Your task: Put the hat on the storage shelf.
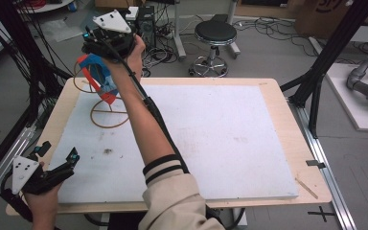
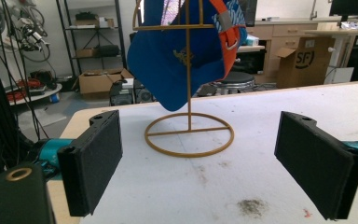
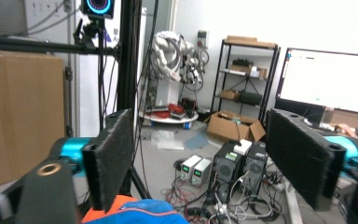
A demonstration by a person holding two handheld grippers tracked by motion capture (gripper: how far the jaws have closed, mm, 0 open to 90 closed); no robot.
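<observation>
White foam board (image 1: 220,139) covers the wooden table (image 1: 273,91), and from the high view everything can be placed against the gold wire stand (image 1: 106,112) near the board's far-left corner. On the stand hangs a blue cap (image 1: 98,76) with orange-red trim, tilted toward the far edge. Directly above and just behind the stand, the right gripper (image 1: 106,40) is held up over the cap by an outstretched arm in a cream sleeve with 2 dark stripes; no part of it touches the cap. Well away from the stand, at the near-left corner of the table, the left gripper (image 1: 56,158) rests low in the other hand, its jaws apart. From the left gripper view, the stand (image 2: 189,135) sits straight ahead on the board, its ring base flat, with the cap (image 2: 177,60) draped over the upper crossbar (brim hanging down); the left gripper (image 2: 214,163) has its 2 black pads spread wide with nothing between them. From the right gripper view, the right gripper (image 3: 205,154) has its jaws wide apart and empty, and the cap (image 3: 140,212) lies just beneath them at the bottom edge.
</observation>
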